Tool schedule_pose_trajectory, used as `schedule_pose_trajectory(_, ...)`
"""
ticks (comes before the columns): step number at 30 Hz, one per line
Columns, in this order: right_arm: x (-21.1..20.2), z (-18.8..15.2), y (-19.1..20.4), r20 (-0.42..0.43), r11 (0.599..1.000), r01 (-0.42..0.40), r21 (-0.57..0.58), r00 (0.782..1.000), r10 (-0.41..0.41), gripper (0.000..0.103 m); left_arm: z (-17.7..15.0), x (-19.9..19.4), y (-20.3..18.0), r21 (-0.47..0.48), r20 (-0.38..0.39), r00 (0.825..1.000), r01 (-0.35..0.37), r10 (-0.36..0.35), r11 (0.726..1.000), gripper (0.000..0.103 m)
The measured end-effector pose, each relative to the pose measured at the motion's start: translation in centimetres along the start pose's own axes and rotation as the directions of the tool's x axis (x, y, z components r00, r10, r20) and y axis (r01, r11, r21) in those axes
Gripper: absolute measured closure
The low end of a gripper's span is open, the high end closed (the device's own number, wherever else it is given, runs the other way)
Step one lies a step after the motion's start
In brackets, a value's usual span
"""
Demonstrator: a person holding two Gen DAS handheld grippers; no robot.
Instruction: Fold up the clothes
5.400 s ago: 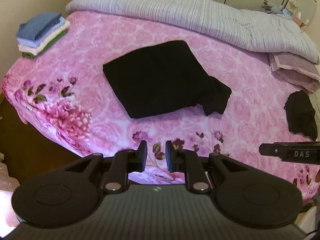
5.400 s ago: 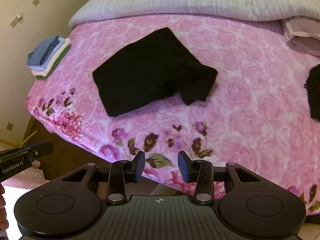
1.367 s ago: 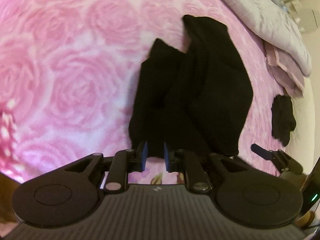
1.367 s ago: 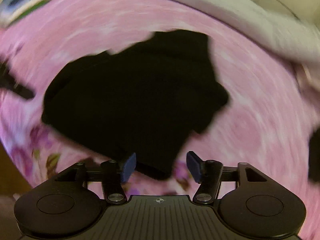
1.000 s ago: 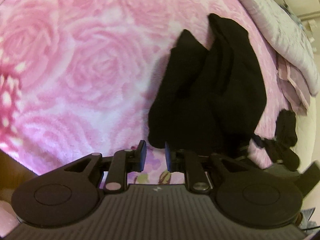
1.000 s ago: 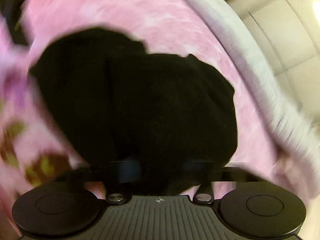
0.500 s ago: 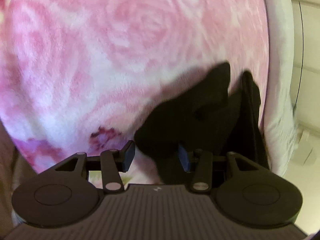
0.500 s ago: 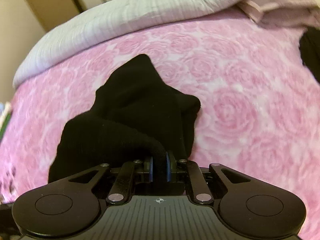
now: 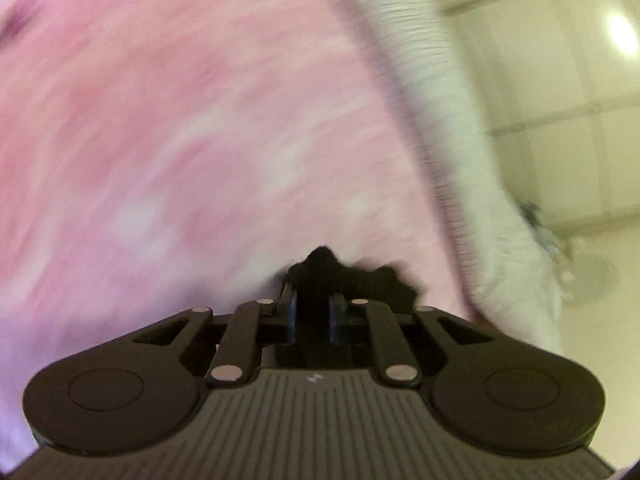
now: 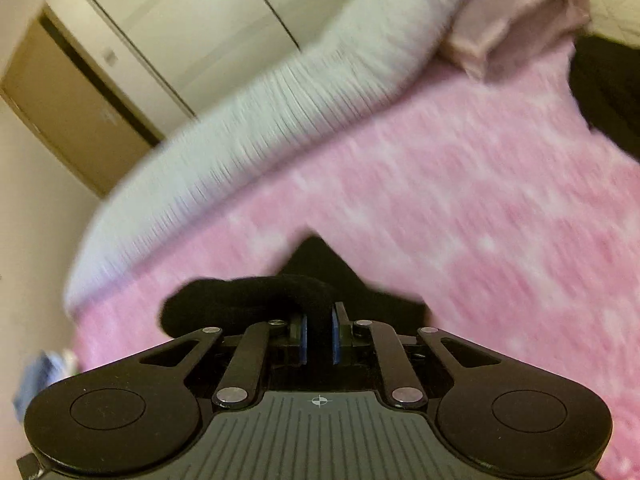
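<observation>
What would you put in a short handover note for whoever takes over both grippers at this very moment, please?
Left gripper: shut on the black garment, bunched between its fingers.
Right gripper: shut on a rolled edge of the same garment.
Both views are blurred by motion; the garment hangs over the pink blanket, how much of it is lifted is unclear.
Done: both grips made.
Left: fold it and lay it flat. Another dark item lies at the far right.

No readable text, label, brand or number shows in either view.
</observation>
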State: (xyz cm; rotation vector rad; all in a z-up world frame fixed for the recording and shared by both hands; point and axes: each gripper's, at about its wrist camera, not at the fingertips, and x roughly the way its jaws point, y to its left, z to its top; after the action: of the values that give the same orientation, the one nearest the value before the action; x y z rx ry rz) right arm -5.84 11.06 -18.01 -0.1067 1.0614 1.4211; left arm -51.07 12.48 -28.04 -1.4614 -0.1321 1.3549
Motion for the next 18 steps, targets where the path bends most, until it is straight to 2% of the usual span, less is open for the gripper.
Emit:
schedule_pose_trajectory(3,-0.3,3.2,3.5,0.104,0.999,-0.043,-0.031,0.994,0.046,0.094,4.8,-0.2,-6.1,0.137,0.049,0.995,0.082,-0.089,0.987,0.093)
schedule_pose_trajectory(6,-1.2,6.0,6.7,0.217,0.995,-0.086,-0.053,0.972,0.096,0.094,8.9,-2.0,-11.5,0.221,0.119,0.973,0.171,-0.200,0.960,0.093)
schedule_pose_trajectory(9,-3.8,7.8,9.7,0.336,0.987,-0.137,-0.080,0.929,0.156,0.094,11.2,-5.5,-16.0,0.349,0.195,0.930,0.232,-0.312,0.908,0.093)
schedule_pose_trajectory(13,-7.2,10.2,13.5,0.484,0.972,-0.197,-0.126,0.844,0.233,0.094,11.0,-9.8,-16.9,0.469,0.287,0.884,0.206,-0.368,0.859,0.092)
schedule_pose_trajectory(14,-7.3,9.3,13.7,0.430,0.972,-0.193,-0.132,0.873,0.232,0.093,10.7,-10.5,-16.4,0.488,0.299,0.890,0.168,-0.344,0.857,0.092)
schedule_pose_trajectory(16,-7.6,7.4,14.0,0.309,0.972,-0.186,-0.144,0.924,0.223,0.092,9.9,-11.0,-13.8,0.506,0.300,0.931,0.031,-0.209,0.862,0.087)
schedule_pose_trajectory(17,-7.7,6.4,14.2,0.247,0.971,-0.184,-0.151,0.944,0.217,0.090,9.5,-10.9,-12.1,0.503,0.289,0.950,-0.047,-0.116,0.863,0.084)
schedule_pose_trajectory(18,-6.4,4.9,13.5,0.123,0.982,-0.154,-0.110,0.978,0.167,0.089,9.3,-10.3,-9.7,0.477,0.258,0.966,-0.136,0.009,0.868,0.084)
